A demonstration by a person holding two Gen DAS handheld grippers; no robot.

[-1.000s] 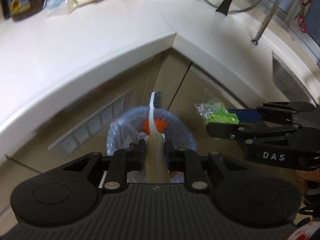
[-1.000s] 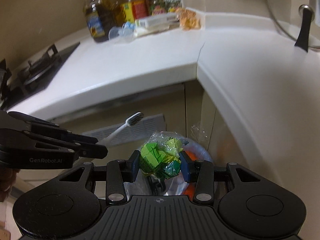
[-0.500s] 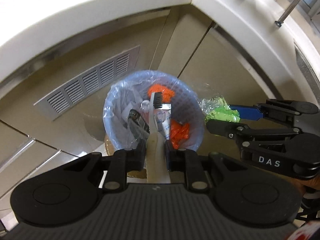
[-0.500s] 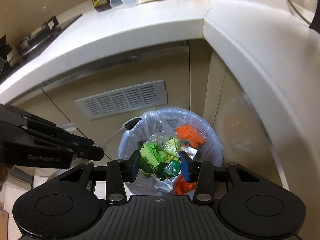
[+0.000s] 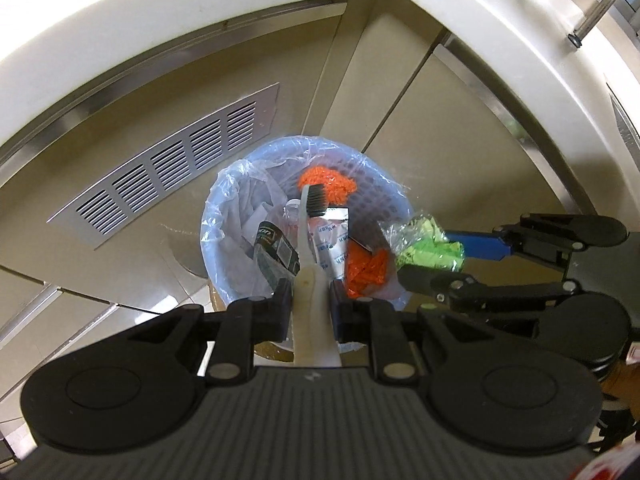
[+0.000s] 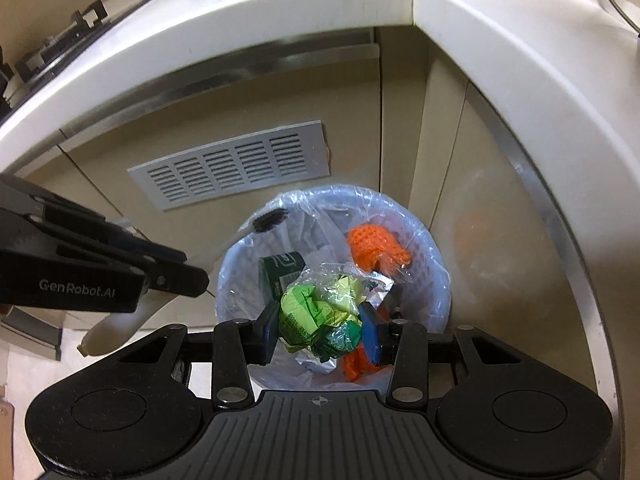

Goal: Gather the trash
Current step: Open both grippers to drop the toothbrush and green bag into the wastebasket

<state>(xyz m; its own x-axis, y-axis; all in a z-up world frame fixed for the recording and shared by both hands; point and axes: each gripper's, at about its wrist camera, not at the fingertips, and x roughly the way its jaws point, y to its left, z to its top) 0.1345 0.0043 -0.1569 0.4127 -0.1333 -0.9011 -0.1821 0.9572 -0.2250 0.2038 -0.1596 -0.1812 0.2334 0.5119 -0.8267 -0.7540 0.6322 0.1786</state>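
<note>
White toothbrush (image 5: 308, 256): stiff, light, left gripper (image 5: 310, 308) clamps handle. Green wrapper wad (image 6: 320, 312): crushable, right gripper (image 6: 320, 330) pinches mid-wad.

Two wrist views, both aimed steeply down

Each looks along its own fingers, close above the lined bin (image 5: 224, 216) (image 6: 436, 248); both share it and the cabinet vent (image 5: 160, 168) (image 6: 236, 168) beyond.

the left tool (image 5: 310, 304) is pointing steeply downward, its jaws pinching tight on the handle of a toothbrush (image 5: 308, 248). the right tool (image 6: 320, 326) is tilting down alongside it, just to its right, jaws partly apart and pressing on a crumpled green wrapper (image 6: 320, 316). the two tools are hanging near each other without touching.
</note>
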